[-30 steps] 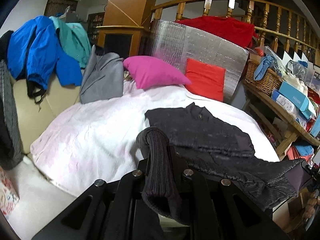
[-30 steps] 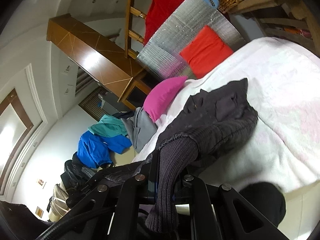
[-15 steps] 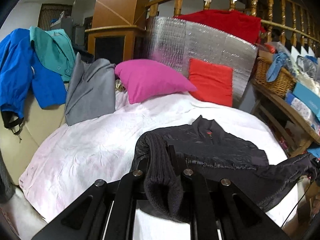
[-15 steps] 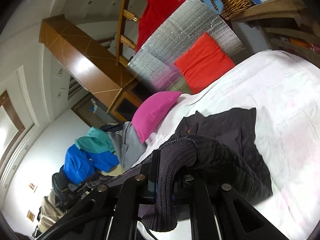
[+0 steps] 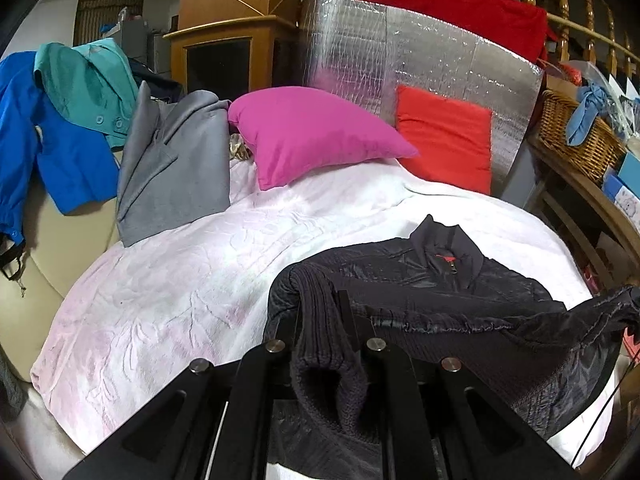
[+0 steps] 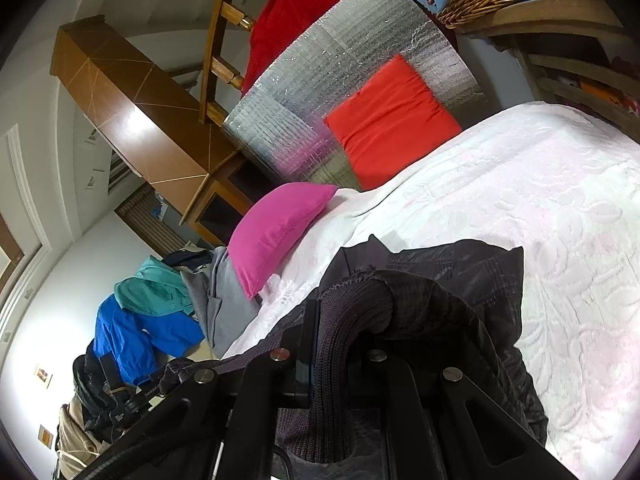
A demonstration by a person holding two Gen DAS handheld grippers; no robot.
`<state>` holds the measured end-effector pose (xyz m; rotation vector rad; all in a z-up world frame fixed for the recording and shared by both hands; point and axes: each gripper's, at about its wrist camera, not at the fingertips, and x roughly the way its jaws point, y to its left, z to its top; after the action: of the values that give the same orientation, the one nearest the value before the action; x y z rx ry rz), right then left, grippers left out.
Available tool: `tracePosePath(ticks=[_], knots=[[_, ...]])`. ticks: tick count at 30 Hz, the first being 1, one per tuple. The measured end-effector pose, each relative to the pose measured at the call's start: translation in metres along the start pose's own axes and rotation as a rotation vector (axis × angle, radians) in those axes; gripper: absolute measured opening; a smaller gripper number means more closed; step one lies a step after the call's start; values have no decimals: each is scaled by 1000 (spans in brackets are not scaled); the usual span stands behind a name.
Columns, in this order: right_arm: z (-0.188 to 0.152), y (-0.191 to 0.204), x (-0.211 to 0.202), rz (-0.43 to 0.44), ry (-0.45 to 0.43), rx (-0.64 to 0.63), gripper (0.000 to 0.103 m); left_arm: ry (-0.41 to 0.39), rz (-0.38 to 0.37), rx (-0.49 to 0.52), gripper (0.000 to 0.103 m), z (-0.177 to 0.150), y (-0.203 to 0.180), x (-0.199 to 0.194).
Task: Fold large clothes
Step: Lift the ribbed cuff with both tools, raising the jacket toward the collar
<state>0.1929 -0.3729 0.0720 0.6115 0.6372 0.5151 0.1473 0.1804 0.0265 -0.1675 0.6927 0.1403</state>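
1. Two grippers low over the bed (image 5: pixel 168 280): left gripper (image 5: pixel 323 320) level, clamped on a ribbed knit cuff (image 5: pixel 320 312); right gripper (image 6: pixel 340 320) rolled sideways, pinching the other ribbed cuff (image 6: pixel 352 304).
2. Black jacket (image 5: pixel 432 280) spread on the bed's right half, collar toward the pillows, long axis running away from the grippers.
3. Glossy quilted shell, knit cuffs, white embossed bedspread.
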Motion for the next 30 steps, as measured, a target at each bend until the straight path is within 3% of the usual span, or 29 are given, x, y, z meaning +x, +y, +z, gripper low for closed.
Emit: tracePosePath(ticks=[13,21,30], knots=[[44,-4,49,-42,-1,-11,8,48,-1,24,10,41,-9,56],[82,-34,119,-110,55,19,8,113,32,62,10,72,-26,121],[94,-78,190,-208,145,54,8,226,73,86,10,81,-39,203]])
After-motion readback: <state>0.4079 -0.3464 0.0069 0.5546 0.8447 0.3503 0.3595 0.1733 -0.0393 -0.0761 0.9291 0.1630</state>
